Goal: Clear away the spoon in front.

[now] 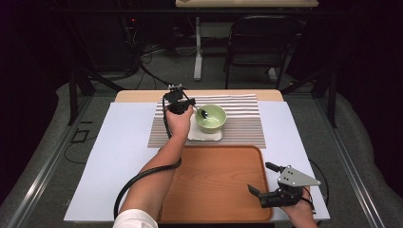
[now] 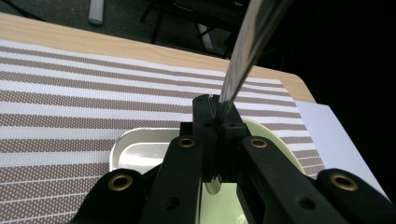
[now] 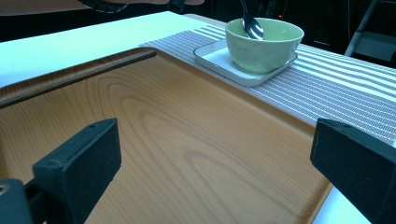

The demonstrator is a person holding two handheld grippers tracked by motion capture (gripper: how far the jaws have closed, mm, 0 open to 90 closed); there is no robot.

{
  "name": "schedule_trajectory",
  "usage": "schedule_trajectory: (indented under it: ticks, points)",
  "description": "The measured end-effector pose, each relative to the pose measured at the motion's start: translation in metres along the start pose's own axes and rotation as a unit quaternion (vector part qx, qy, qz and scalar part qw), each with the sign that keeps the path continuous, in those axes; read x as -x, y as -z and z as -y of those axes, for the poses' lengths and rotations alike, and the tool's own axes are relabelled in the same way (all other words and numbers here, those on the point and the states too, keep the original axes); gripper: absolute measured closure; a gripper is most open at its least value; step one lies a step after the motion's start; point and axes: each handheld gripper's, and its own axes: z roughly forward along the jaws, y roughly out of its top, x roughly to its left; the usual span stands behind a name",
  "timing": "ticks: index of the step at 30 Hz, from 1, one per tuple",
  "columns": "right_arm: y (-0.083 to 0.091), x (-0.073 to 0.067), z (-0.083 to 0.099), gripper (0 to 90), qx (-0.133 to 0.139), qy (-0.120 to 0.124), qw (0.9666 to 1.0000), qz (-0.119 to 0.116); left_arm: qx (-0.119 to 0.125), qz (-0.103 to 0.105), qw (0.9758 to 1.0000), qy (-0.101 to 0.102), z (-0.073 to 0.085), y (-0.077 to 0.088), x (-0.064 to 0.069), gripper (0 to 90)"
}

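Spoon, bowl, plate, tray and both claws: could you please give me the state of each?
Spoon: clamped by the handle, its head inside the bowl.
Green bowl: upright on the plate.
White square plate: flat on the striped mat.
Wooden tray: bare.
Left claw: shut on the spoon.
Right claw: open.

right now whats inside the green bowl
A spoon, held by the left hand-held gripper, has its head inside the green bowl. The bowl's wall hides its bottom, so any contents can't be seen.
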Motion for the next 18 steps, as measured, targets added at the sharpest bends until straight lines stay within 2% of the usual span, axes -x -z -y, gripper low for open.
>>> schedule_trajectory:
  ticks: [5,11,18]
  points:
    - [0.000,0.000,0.000,1.6,0.000,0.000,1.0000,0.000,0.001,0.007,1.0000,-0.001,-0.004,0.007,0.002,89.2]
    - [0.000,0.000,0.000,1.6,0.001,0.000,1.0000,0.002,-0.001,0.002,1.0000,-0.008,-0.010,0.017,0.004,89.2]
    - [0.001,0.001,0.000,1.6,0.002,-0.001,1.0000,0.004,-0.009,0.003,1.0000,-0.003,-0.018,0.030,0.007,89.2]
